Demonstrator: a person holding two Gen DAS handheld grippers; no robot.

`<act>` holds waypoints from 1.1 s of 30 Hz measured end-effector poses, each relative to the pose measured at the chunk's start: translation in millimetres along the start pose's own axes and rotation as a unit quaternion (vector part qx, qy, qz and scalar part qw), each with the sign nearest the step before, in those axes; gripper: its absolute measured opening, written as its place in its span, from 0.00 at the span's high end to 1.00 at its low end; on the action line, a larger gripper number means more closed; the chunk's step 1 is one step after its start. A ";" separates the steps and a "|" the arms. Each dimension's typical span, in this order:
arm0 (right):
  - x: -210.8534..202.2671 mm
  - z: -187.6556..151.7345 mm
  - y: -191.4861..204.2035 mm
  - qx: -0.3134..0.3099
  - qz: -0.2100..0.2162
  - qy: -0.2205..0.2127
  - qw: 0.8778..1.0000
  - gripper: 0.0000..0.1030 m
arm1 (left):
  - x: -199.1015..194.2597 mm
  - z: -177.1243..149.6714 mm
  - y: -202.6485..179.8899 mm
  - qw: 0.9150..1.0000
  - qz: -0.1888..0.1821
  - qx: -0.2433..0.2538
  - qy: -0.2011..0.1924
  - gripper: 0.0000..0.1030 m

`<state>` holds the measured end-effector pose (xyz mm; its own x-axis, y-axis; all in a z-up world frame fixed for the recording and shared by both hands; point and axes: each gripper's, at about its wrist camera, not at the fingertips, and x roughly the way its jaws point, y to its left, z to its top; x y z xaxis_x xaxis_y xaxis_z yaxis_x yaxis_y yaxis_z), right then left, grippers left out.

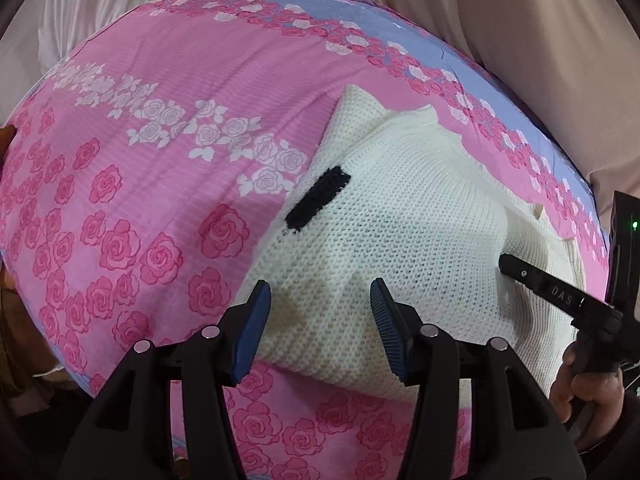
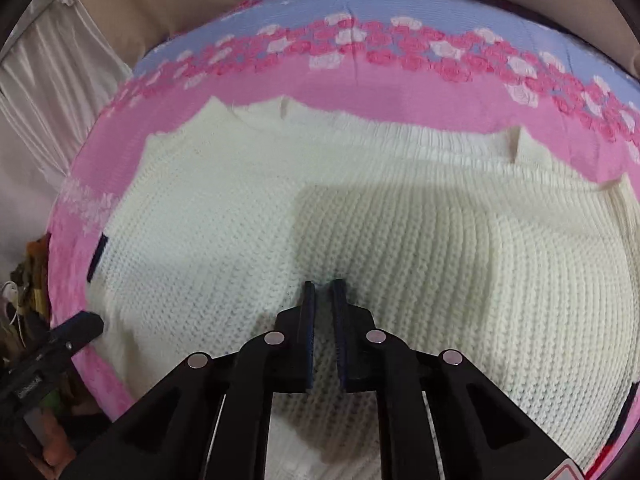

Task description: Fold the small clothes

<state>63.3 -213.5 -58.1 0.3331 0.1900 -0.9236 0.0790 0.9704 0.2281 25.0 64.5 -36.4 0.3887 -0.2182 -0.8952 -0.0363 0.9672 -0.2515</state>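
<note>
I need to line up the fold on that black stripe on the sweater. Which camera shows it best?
The left wrist view. There the black stripe lies in full on the white sweater, ahead of the open left gripper. The right wrist view catches only a thin dark sliver of it at the sweater's left edge.

Rose-print bedsheet (image 1: 168, 168) (pink, lilac-edged), pale curtain (image 2: 52, 92) behind.

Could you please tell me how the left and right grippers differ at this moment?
The left gripper has its jaws wide apart, while the right gripper has its jaws nearly together. The left one sits at the near edge of the white sweater, partly over the pink sheet; the right one's tips press into the sweater's middle, though a pinch of knit is not clearly visible. Both have black frames and blue pads.
</note>
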 end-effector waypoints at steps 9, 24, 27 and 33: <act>-14.6 3.9 5.4 0.011 0.004 0.003 1.000 0.87 | -12.7 -7.2 45.4 0.997 0.000 -0.083 -0.006 0.34; 14.3 56.1 4.4 0.015 -0.022 0.006 1.000 0.93 | -9.1 -11.3 38.2 0.994 -0.035 -0.101 0.013 0.33; -14.3 59.1 -9.4 0.062 0.022 -0.024 0.998 0.87 | -17.7 5.0 21.6 0.996 -0.050 -0.078 -0.011 0.27; -91.6 4.9 -110.1 0.128 -0.103 -0.114 0.980 0.35 | 8.3 68.1 -25.6 0.996 -0.071 -0.042 -0.016 0.11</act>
<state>28.7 -338.4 2.9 0.4842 -0.0721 -0.8720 0.3903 0.9098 0.1415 91.8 46.8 -12.3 0.4243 -0.3474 -0.8362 -0.0549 0.9119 -0.4067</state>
